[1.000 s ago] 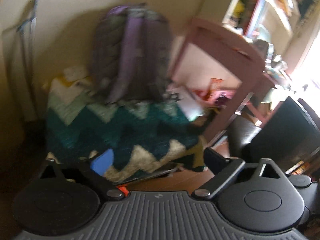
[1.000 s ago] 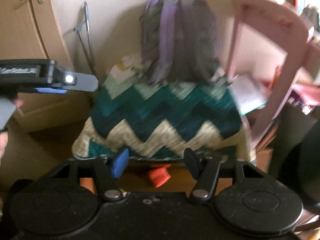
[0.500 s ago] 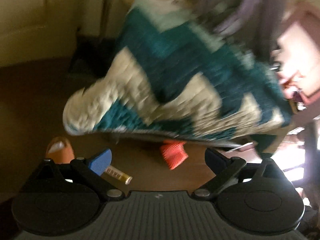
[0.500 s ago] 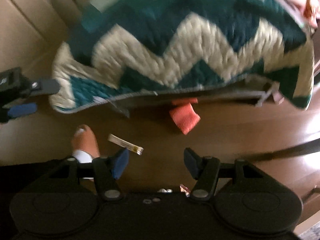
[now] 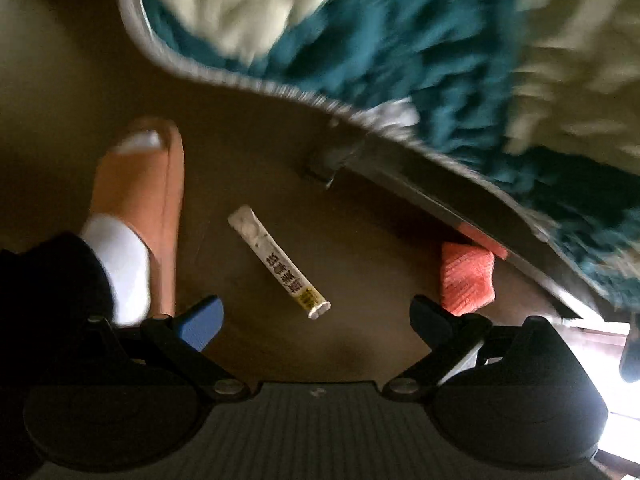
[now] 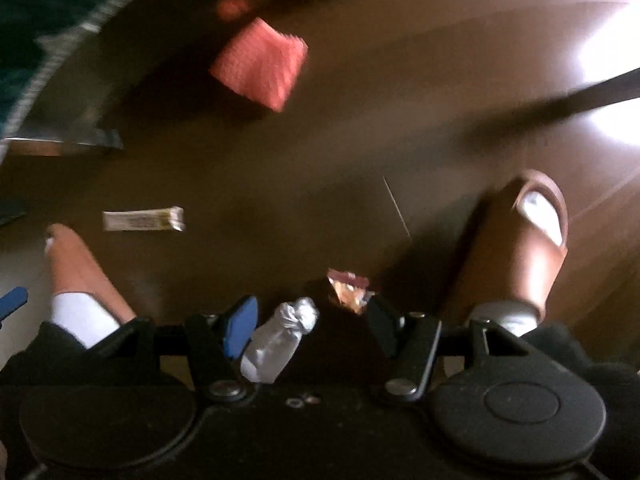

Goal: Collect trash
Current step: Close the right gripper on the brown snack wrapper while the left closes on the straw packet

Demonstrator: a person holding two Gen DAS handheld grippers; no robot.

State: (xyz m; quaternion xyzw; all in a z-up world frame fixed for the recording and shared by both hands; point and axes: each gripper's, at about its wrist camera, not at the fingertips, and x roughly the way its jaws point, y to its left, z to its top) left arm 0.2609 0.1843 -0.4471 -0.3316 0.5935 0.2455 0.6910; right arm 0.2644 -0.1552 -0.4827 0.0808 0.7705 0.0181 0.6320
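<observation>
A long white stick wrapper with dark print (image 5: 279, 263) lies on the brown floor, just ahead of my open, empty left gripper (image 5: 316, 316). It also shows in the right wrist view (image 6: 143, 219), far left. My right gripper (image 6: 308, 312) is open above the floor. Between and below its fingers lie a crumpled silver wrapper (image 6: 280, 340) and a small orange snack wrapper (image 6: 347, 290). A folded red-orange cloth (image 6: 260, 64) lies farther ahead, and shows in the left wrist view (image 5: 466, 278) too.
A teal and cream zigzag blanket (image 5: 400, 40) hangs over a low frame (image 5: 440, 200) ahead. The person's feet in orange slippers stand on the floor (image 5: 140, 200) (image 6: 528, 240). A thin stick (image 6: 396, 208) lies near the right foot.
Both grippers have tilted down from the backpack and blanket to the floor. The wrappers and the slippers have come into view. Both stay open.
</observation>
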